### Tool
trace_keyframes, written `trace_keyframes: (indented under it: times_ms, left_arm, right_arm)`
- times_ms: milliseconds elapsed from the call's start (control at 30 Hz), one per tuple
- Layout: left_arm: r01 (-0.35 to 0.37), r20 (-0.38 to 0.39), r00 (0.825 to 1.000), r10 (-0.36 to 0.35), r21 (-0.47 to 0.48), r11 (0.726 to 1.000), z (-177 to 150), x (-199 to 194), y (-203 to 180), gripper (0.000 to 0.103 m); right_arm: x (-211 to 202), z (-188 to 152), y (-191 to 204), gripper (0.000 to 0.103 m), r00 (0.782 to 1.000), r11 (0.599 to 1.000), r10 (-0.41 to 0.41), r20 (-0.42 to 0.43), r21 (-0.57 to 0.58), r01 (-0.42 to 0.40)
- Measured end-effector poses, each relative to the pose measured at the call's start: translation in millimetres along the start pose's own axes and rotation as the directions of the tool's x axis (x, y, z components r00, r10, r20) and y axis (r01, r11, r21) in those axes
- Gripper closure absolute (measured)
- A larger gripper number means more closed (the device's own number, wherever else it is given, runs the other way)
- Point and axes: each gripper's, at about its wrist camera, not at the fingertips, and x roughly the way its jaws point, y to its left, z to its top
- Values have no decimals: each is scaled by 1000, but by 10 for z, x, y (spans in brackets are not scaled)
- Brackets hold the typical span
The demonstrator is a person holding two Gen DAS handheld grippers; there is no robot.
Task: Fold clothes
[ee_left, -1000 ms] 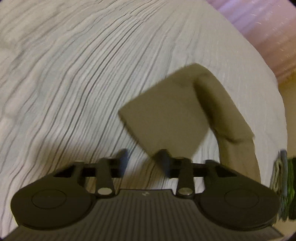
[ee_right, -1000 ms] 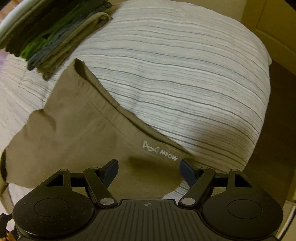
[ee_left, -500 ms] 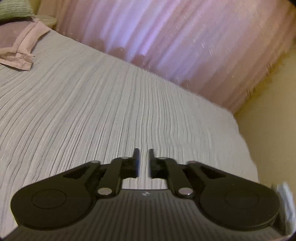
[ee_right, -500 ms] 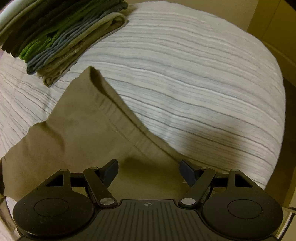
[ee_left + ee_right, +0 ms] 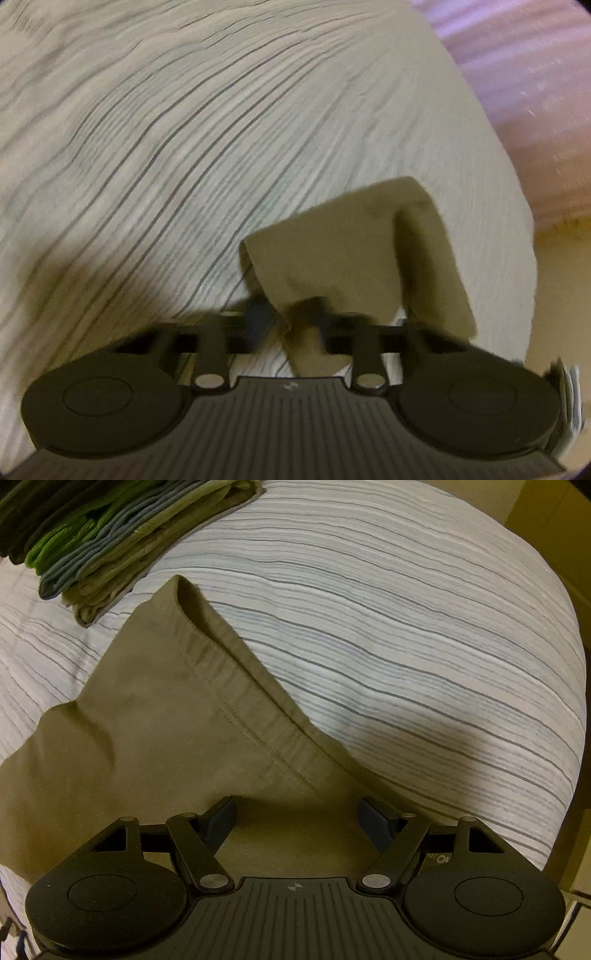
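An olive-brown garment (image 5: 147, 720) lies partly folded on the striped bed cover (image 5: 388, 627), its stitched hem running diagonally. My right gripper (image 5: 297, 816) hovers just over its near part, jaws wide open, nothing between them. In the left wrist view the same garment (image 5: 332, 251) shows as a folded flap with a raised fold on its right. My left gripper (image 5: 286, 317) is at its near corner, jaws open, and the pointed corner of the cloth hangs between the two fingers. That view is blurred.
A stack of folded clothes (image 5: 110, 535) in green, blue, olive and dark tones sits at the far left of the bed, and its edge (image 5: 565, 387) peeks in at the left view's right side. A pink curtain (image 5: 535, 92) hangs beyond the bed.
Half a second ago the left gripper pointed up at the curtain with jaws nearly shut; now it is back down at the garment's corner with jaws open. The right gripper edged forward over the garment.
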Motion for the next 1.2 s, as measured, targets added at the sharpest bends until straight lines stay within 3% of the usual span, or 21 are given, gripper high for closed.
trace_keyframes:
  times_ms: [67, 167, 233, 333, 400, 467, 533, 600, 667, 733, 800, 967, 1000, 1033, 1067, 1133, 1200]
  left_arm:
    - [35, 1, 999, -35, 22, 999, 56, -83, -170, 103]
    - [150, 19, 988, -153, 111, 982, 366, -268, -637, 103]
    - [226, 81, 966, -245, 189, 956, 750, -356, -1080, 103]
    - [248, 204, 925, -319, 312, 917, 1328, -375, -1750, 102]
    - [156, 287, 922, -260, 339, 928, 1573, -352, -2049, 86]
    - [93, 333, 916, -223, 366, 926, 1598, -306, -2116, 70]
    - [44, 329, 928, -174, 368, 929, 1470, -186, -2029, 67]
    - [-7, 279, 957, -80, 299, 954, 1361, 102, -1771, 68]
    - [-19, 233, 972, -32, 212, 977, 1278, 364, -1464, 69]
    - [-30, 195, 981, 3, 134, 990, 1218, 627, -1222, 69]
    - [-27, 200, 980, 3, 116, 993, 1204, 820, -1203, 69]
    - [-56, 261, 965, -4, 221, 974, 1331, 1191, -1252, 73]
    - [-66, 268, 963, -9, 268, 961, 1336, 1278, -1307, 94]
    - [-91, 277, 961, -4, 330, 940, 1343, 1352, -1369, 101]
    - [-133, 313, 950, 2, 397, 908, 1319, 1339, -1430, 103]
    - [-223, 425, 905, -14, 504, 835, 1154, 1176, -1535, 103]
    - [-277, 518, 854, -46, 527, 804, 1017, 903, -1486, 102]
  right_arm:
    - [1, -1, 5, 27, 1000, 1000, 0, 0, -7, 0]
    - [3, -3, 13, 27, 1000, 1000, 1, 0, -18, -1]
    - [4, -3, 18, 27, 1000, 1000, 1, 0, -25, -1]
    - [-7, 15, 8, 27, 1000, 1000, 3, -2, -27, -3]
    - [-24, 21, 0, 27, 1000, 999, 8, -2, -37, -8]
    - [-40, 27, -31, 27, 1000, 1000, 16, 4, -25, -16]
    - [-57, 32, -61, 27, 1000, 1000, 25, 11, -14, -25]
    - [-64, 46, -115, 27, 999, 999, 32, 16, 5, -32]
    - [-68, 61, -176, 27, 999, 999, 40, 21, 27, -40]
    - [-83, 85, -193, 27, 999, 999, 32, 28, 21, -33]
    - [-101, 111, -197, 27, 999, 1000, 21, 36, 8, -22]
    - [-119, 179, -227, 27, 998, 1000, 8, 63, 0, -8]
    - [-112, 188, -239, 27, 998, 1000, 7, 70, 1, -7]
    - [-99, 195, -253, 27, 997, 1000, 7, 77, 1, -7]
    - [-85, 206, -259, 27, 997, 1000, 7, 83, 0, -7]
    - [-55, 236, -256, 27, 996, 1000, 9, 91, -7, -9]
    - [-24, 267, -254, 27, 995, 1000, 11, 100, -14, -10]
